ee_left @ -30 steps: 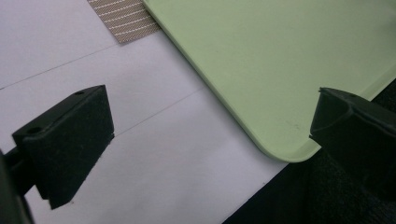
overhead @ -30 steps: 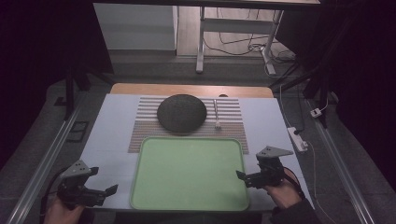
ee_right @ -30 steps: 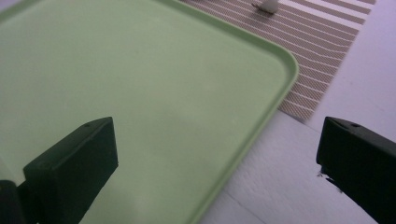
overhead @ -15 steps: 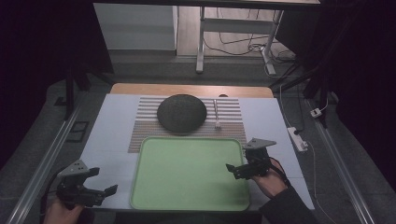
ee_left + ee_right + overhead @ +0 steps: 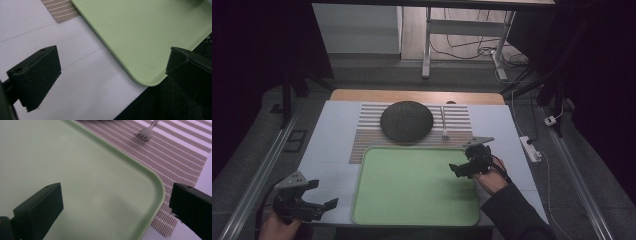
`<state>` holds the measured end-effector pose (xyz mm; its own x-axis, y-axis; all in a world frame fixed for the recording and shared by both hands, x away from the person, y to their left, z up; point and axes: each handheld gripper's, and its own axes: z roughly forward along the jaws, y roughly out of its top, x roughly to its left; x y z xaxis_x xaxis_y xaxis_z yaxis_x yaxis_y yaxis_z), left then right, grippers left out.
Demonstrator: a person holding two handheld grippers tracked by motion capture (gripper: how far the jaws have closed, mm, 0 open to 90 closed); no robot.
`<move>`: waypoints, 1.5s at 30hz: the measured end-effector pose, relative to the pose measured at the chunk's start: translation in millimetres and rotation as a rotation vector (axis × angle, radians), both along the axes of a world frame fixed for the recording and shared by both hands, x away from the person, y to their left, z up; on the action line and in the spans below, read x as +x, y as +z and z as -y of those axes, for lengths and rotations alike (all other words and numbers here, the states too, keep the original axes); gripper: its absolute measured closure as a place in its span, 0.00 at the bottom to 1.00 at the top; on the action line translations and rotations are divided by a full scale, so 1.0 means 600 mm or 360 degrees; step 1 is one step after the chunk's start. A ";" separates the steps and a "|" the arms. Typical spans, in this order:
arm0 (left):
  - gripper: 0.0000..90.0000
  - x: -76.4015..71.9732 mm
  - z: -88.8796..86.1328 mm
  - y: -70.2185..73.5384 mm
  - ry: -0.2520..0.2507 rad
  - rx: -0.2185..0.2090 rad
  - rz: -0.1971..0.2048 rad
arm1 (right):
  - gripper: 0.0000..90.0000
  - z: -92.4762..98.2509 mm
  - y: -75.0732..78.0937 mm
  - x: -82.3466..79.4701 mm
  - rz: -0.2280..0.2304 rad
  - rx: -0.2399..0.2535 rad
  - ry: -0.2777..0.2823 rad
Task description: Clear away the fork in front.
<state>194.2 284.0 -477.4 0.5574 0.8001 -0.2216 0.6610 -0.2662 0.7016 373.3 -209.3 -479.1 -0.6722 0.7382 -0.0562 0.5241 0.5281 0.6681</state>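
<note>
Over the green tray's (image 5: 412,190) far right corner, my right claw (image 5: 463,168) hangs spread and empty. My left claw (image 5: 319,208) gapes above the desk (image 5: 332,135), beside the tray's near left corner.

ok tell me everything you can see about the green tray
The green tray is a pale green rectangle with rounded corners and a low raised rim, smooth and matte like plastic. It lies flat at the near middle of the white table, its far edge overlapping the striped placemat. Nothing lies on it. The right gripper hangs open over its far right corner; whether it touches is unclear.
</note>
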 end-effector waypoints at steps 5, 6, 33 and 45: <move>0.00 0.001 -0.001 0.000 -0.0002 -0.0012 -0.0005 | 0.00 -0.010 -0.005 0.023 0.0013 -0.0032 -0.0020; 0.00 0.001 -0.001 0.000 -0.0003 -0.0012 -0.0005 | 0.00 -0.013 -0.006 0.029 0.0007 -0.0038 -0.0020; 0.00 0.002 -0.005 -0.002 -0.0007 -0.0049 -0.0020 | 0.05 -0.069 -0.031 0.156 0.0021 -0.0162 -0.0092; 0.01 0.002 -0.006 -0.002 0.0001 -0.0058 -0.0026 | 0.50 -0.092 -0.041 0.161 0.0074 -0.0325 0.0058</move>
<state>195.6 287.8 -478.5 0.5529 0.7916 -0.2601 0.6728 -0.2400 0.6998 469.8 -153.9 -504.0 -0.6916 0.6835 -0.2335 0.4732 0.6731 0.5684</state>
